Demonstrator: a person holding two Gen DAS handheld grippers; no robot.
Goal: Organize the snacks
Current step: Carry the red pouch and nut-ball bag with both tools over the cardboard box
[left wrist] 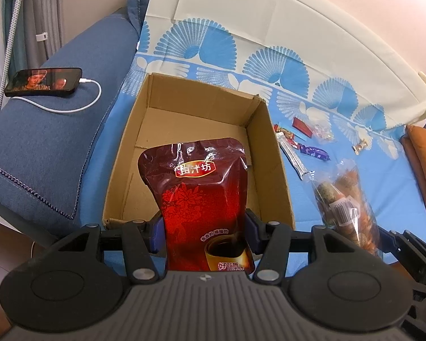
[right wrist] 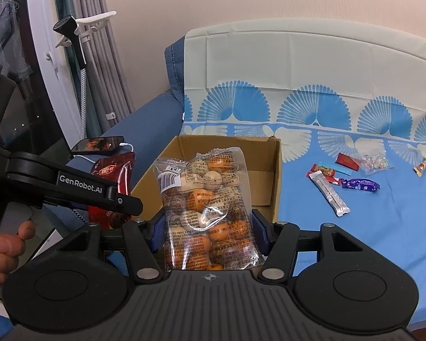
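Observation:
My left gripper (left wrist: 204, 236) is shut on a dark red pouch (left wrist: 201, 193) and holds it upright over the near edge of an open cardboard box (left wrist: 264, 130), whose visible floor is bare. My right gripper (right wrist: 208, 234) is shut on a clear bag of orange and cream round snacks (right wrist: 207, 199), held in front of the same box (right wrist: 275, 170). The clear bag shows at the right of the left wrist view (left wrist: 346, 207). The red pouch (right wrist: 113, 176) and the left gripper's body (right wrist: 71, 190) show at the left of the right wrist view.
Several small wrapped sweets lie on the blue patterned cloth right of the box: a silver stick (right wrist: 331, 196), a purple wrapper (right wrist: 360, 184), a red packet (right wrist: 348, 160). A phone (left wrist: 44, 81) on a charging cable lies on the blue sofa arm. An orange cushion (left wrist: 423, 164) is at far right.

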